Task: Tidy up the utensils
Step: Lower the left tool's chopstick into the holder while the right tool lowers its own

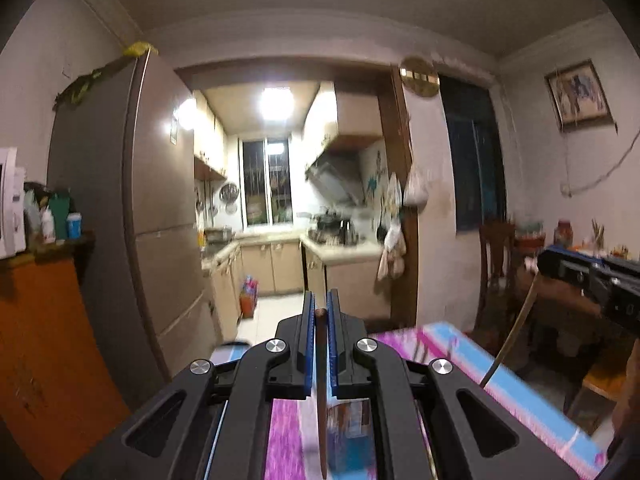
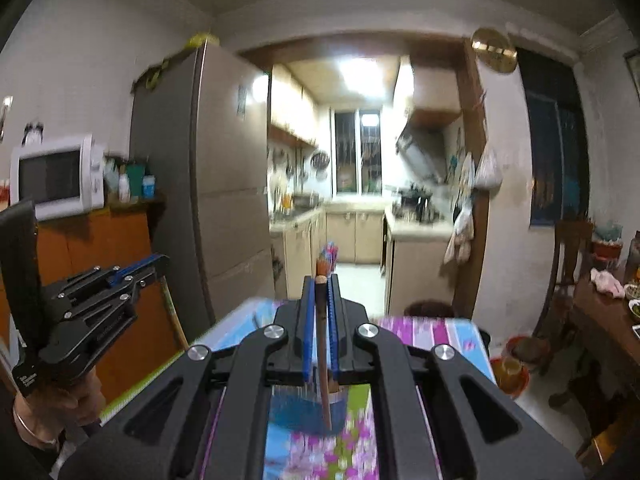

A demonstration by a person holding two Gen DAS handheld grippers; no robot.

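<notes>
My left gripper (image 1: 320,300) is shut on a thin brown chopstick (image 1: 321,364) that hangs down between its blue pads. Under it a blurred blue holder (image 1: 350,414) stands on the flowered tablecloth (image 1: 460,344). In the right wrist view my right gripper (image 2: 320,284) is shut on another brown chopstick (image 2: 323,360), whose lower end hangs over or in a blue cup (image 2: 300,412); blur hides which. Each gripper shows in the other's view, held level above the table: the right gripper (image 1: 544,262) with its stick (image 1: 510,336), the left gripper (image 2: 162,261) with its stick (image 2: 173,312).
A tall grey fridge (image 1: 132,216) and an orange cabinet (image 1: 44,328) with a white microwave (image 2: 56,176) stand at the left. Straight ahead a doorway opens into the kitchen (image 2: 356,208). At the right are a wooden chair (image 1: 496,272), a cluttered dark table (image 2: 608,320) and a red bowl (image 2: 510,372) on the floor.
</notes>
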